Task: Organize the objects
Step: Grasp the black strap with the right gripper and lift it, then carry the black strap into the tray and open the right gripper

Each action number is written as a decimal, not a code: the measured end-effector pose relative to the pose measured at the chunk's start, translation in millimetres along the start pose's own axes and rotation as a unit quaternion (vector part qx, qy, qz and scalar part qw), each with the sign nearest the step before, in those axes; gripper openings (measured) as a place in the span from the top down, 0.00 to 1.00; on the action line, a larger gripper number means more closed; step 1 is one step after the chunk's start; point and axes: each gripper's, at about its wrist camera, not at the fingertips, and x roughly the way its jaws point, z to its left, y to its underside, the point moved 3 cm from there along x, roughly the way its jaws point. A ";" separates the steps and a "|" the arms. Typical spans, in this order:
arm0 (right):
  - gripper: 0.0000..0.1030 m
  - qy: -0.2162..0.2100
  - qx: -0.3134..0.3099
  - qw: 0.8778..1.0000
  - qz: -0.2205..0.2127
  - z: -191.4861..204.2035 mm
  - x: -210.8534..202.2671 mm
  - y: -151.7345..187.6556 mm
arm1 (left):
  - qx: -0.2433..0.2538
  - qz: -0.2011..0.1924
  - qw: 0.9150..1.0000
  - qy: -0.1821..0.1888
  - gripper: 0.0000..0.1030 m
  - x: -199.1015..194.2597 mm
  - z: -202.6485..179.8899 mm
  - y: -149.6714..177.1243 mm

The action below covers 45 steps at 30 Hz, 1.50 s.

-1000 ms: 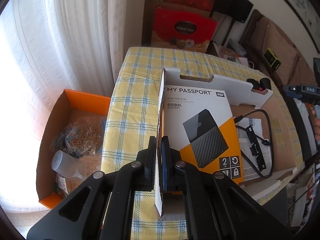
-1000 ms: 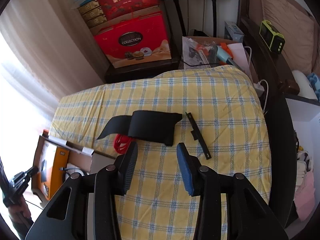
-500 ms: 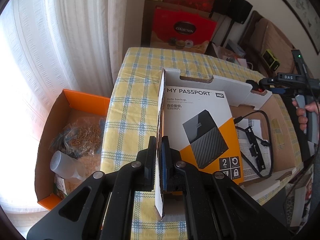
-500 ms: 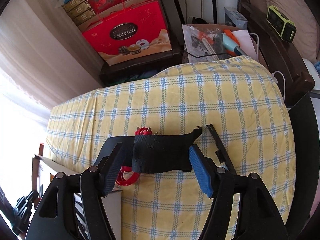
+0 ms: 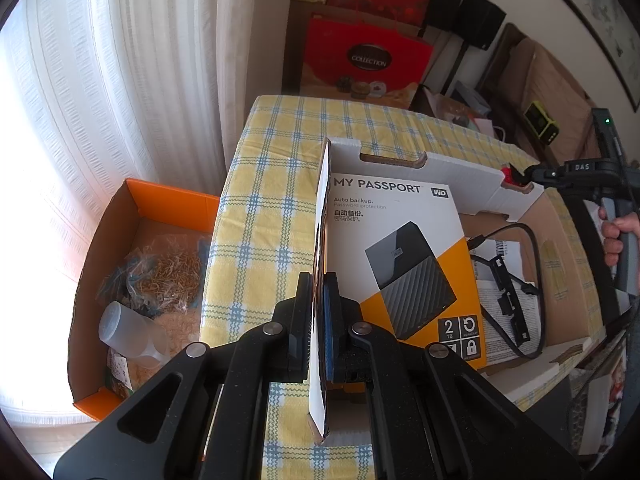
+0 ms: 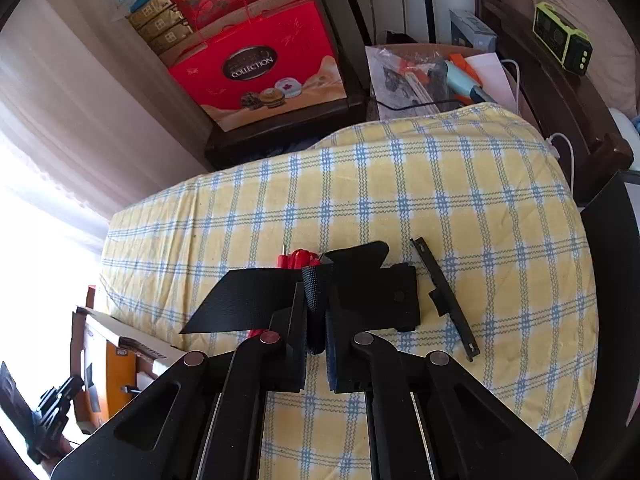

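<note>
Listing from the biggest item down, we start with the yellow checked cloth (image 6: 440, 200) that covers the table, then the open cardboard box (image 5: 420, 162) that stands on it near its left edge, holding a hard-drive carton (image 5: 396, 248), a black cable (image 5: 520, 236) and papers. Our left gripper (image 5: 320, 320) is clamped tight on the box's upright side flap (image 5: 322, 240), which steadies the box as a target; we judge it best to keep that grip unmoved. Next comes the black pouch (image 6: 360, 288), lying on the cloth well right of the box, its woven strap (image 6: 244, 300) spread to one side. Our right gripper (image 6: 316, 312) has its jaws pinched narrow on a fold of the pouch's webbing. A red cord (image 6: 298, 258) peeks from behind the pouch, and a thin black bracket (image 6: 444, 296) lies just beside it, untouched. To do this step well, we should lift straight up, check that the fold does not slip, watch that the cord does not snag, then carry the pouch over to the box.
</note>
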 end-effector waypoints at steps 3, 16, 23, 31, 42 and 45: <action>0.95 -0.002 -0.006 1.000 -0.019 2.2 -20.6 -1.9 | 0.000 0.000 1.000 -0.001 0.97 -0.5 -0.7 -1.3; 0.96 -0.033 -0.065 0.993 -0.088 50.5 -116.2 -8.8 | -0.004 0.001 1.000 -0.003 0.97 1.7 -2.0 -4.3; 0.96 -0.058 -0.111 0.987 -0.105 90.4 -153.9 4.8 | -0.005 0.001 1.000 -0.003 0.97 1.9 -1.9 -3.8; 0.96 -0.101 -0.152 0.979 -0.096 130.9 -170.4 27.2 | -0.005 0.001 1.000 -0.003 0.97 2.0 -1.7 -3.9; 0.96 -0.123 -0.190 0.971 -0.084 157.9 -180.3 46.5 | -0.005 0.002 1.000 -0.004 0.97 2.8 0.1 -3.3; 0.96 -0.110 -0.193 0.973 -0.069 156.0 -165.2 50.3 | -0.005 0.001 1.000 -0.004 0.97 3.0 1.0 -3.2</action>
